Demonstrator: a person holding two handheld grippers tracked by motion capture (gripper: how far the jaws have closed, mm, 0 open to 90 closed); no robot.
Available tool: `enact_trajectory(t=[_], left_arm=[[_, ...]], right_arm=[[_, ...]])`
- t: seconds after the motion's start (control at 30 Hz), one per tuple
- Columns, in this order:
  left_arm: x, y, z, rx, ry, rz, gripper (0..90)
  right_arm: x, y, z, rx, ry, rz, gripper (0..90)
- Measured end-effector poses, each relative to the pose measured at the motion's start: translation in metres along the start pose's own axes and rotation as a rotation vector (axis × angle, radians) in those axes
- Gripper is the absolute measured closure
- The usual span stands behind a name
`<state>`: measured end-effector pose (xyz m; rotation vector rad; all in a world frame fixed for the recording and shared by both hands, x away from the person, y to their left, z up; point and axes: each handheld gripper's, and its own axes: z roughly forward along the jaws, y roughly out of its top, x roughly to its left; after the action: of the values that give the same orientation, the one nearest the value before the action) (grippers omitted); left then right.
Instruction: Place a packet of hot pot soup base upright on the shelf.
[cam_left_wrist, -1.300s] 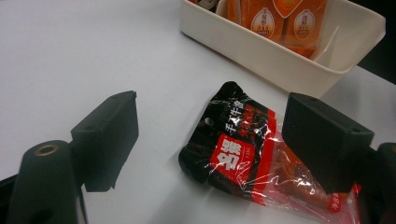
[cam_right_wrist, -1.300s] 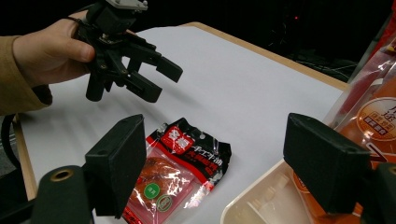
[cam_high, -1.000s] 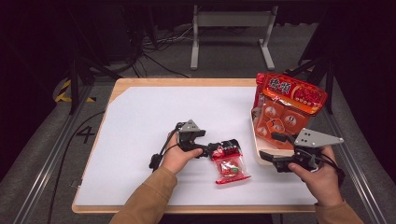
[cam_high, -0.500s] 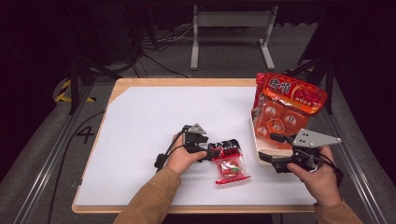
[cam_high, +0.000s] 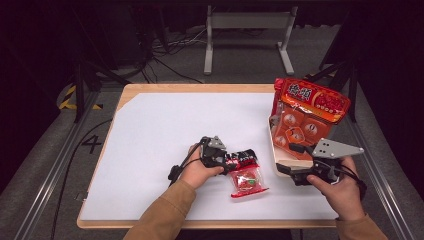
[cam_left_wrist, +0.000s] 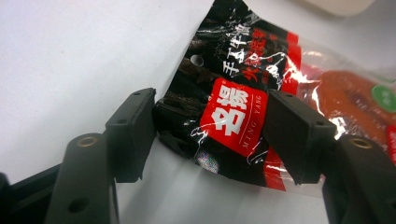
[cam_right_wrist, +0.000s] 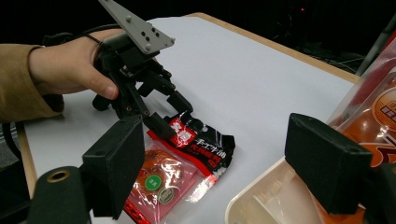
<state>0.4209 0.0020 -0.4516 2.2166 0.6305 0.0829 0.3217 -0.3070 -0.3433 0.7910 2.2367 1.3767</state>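
A black snack packet (cam_high: 242, 159) lies on the white table sheet, partly over a red clear-fronted packet (cam_high: 246, 182). My left gripper (cam_high: 227, 161) is open. In the left gripper view its jaws (cam_left_wrist: 210, 116) stand on either side of the black packet's (cam_left_wrist: 233, 107) crumpled end. My right gripper (cam_high: 289, 158) is open and empty, next to the cream tray (cam_high: 274, 150). Its own view (cam_right_wrist: 219, 140) looks across at the black packet (cam_right_wrist: 201, 140), the red packet (cam_right_wrist: 159, 184) and the left gripper (cam_right_wrist: 170, 112).
A large red snack bag (cam_high: 305, 115) stands upright in the cream tray at the table's right edge, near the right gripper. The tray's rim (cam_right_wrist: 261, 196) and the bag (cam_right_wrist: 378, 107) sit close in the right gripper view. White sheet (cam_high: 165, 130) stretches to the left and back.
My left gripper has edged slightly right, onto the black packet's end. Both packets and the right gripper have stayed where they were.
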Motion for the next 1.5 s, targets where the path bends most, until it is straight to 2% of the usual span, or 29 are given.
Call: enact_trajectory(t=[0.03, 0.13, 0.23, 0.47, 0.57, 0.63, 0.67, 0.83, 0.9, 1.0, 1.1, 1.2, 1.5], left_arm=[[0.000, 0.000, 0.000, 0.000, 0.000, 0.000, 37.6], [-0.004, 0.000, 0.001, 0.008, 0.041, 0.036, 40.6], [-0.008, 0.001, 0.001, 0.031, 0.081, 0.089, 46.5], [-0.005, 0.001, -0.001, 0.020, 0.072, 0.079, 66.1], [-0.003, 0.000, -0.002, 0.011, 0.048, 0.055, 74.5], [-0.002, 0.000, -0.002, 0.005, 0.034, 0.050, 76.4], [-0.001, 0.000, -0.002, 0.002, 0.023, 0.055, 81.9], [-0.003, 0.001, -0.003, -0.003, 0.018, 0.076, 86.3], [-0.004, 0.001, -0.006, -0.007, 0.009, 0.071, 87.4], [-0.004, 0.003, -0.013, -0.037, -0.004, 0.084, 88.6], [-0.006, 0.005, -0.020, -0.082, -0.021, 0.073, 89.1], [-0.009, 0.009, -0.029, -0.124, -0.040, 0.087, 89.4], [-0.032, 0.027, -0.061, -0.219, -0.093, 0.169, 90.0]], right_arm=[[0.000, 0.000, 0.000, 0.000, 0.000, 0.000, 20.8], [0.000, 0.000, 0.001, 0.001, -0.002, -0.005, 21.1], [0.001, 0.000, 0.001, 0.004, -0.002, -0.005, 21.1], [0.001, 0.000, 0.002, 0.003, 0.002, -0.001, 20.9], [0.000, -0.001, 0.002, 0.005, 0.002, 0.003, 21.0], [0.000, -0.001, 0.002, 0.003, 0.003, 0.005, 21.0], [-0.001, -0.001, 0.002, 0.003, 0.005, 0.006, 21.0], [-0.001, -0.002, 0.002, 0.002, 0.008, 0.009, 21.0], [-0.001, -0.002, 0.002, 0.005, 0.007, 0.010, 21.1], [-0.002, -0.002, 0.002, 0.005, 0.007, 0.013, 21.4], [-0.003, -0.003, 0.003, 0.008, 0.006, 0.015, 22.3], [-0.003, -0.004, 0.004, 0.010, 0.011, 0.020, 22.6], [-0.003, -0.003, 0.004, 0.011, 0.015, 0.022, 23.4]])
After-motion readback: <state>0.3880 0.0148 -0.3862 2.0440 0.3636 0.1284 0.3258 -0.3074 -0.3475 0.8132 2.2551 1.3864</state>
